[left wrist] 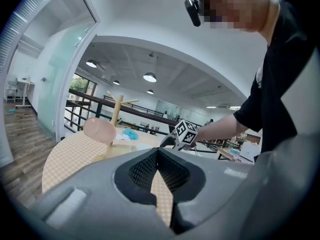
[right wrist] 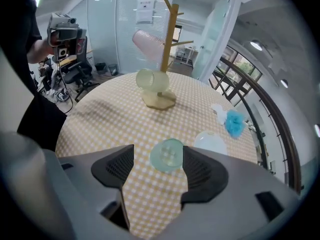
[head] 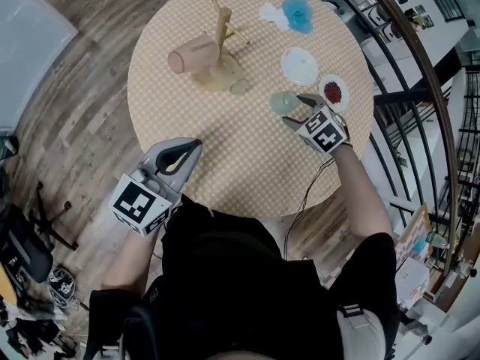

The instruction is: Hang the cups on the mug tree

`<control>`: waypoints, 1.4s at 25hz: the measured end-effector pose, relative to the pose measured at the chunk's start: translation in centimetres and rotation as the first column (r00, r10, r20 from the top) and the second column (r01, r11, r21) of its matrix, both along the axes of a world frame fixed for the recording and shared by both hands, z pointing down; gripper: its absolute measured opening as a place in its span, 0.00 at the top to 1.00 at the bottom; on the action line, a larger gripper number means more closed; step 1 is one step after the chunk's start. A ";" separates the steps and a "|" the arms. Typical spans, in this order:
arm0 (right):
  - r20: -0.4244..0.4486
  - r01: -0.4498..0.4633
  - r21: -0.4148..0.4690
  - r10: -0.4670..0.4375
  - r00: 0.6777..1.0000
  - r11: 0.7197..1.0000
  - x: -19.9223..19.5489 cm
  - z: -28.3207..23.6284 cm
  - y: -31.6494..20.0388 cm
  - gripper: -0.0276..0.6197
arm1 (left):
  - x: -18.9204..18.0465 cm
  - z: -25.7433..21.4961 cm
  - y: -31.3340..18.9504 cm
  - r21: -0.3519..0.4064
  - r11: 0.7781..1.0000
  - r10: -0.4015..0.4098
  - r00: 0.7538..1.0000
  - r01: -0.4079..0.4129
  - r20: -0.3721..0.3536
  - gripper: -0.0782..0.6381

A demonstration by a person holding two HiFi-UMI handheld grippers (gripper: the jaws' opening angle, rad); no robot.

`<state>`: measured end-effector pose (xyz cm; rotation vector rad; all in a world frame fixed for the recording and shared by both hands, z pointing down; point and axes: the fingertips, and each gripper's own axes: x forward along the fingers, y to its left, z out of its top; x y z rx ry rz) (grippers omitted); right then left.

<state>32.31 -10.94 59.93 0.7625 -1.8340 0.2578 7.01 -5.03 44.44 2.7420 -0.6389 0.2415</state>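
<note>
Right tongs (head: pixel 294 109) open astride the green cup (right wrist: pixel 167 155), which sits nearer one pad, so an uneven squeeze may push it aside; left tongs (left wrist: pixel 157 151) closed and empty.

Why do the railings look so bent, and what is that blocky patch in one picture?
Head view: the wide lens bows the railing. Left gripper view: the blocky patch was added afterwards to hide a face; corners go black. Right gripper view: same bowing, yet the green cup and mug tree stay sharp.
</note>
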 end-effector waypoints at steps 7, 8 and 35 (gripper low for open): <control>-0.062 0.063 -0.058 -0.067 0.996 0.996 0.2 2.1 -2.3 0.44 | -1.0 1.8 -0.5 -0.043 0.998 -0.042 0.999 0.042 0.006 0.88; -0.077 0.082 -0.068 -0.087 0.993 0.994 0.2 2.5 -2.4 0.43 | -1.1 1.8 -0.6 -0.045 0.998 -0.047 0.999 0.047 0.006 0.88; -0.187 0.191 -0.221 -0.234 0.954 0.956 0.2 4.2 -2.3 0.45 | -3.1 0.3 0.8 -0.012 0.988 -0.155 0.987 0.155 0.041 0.88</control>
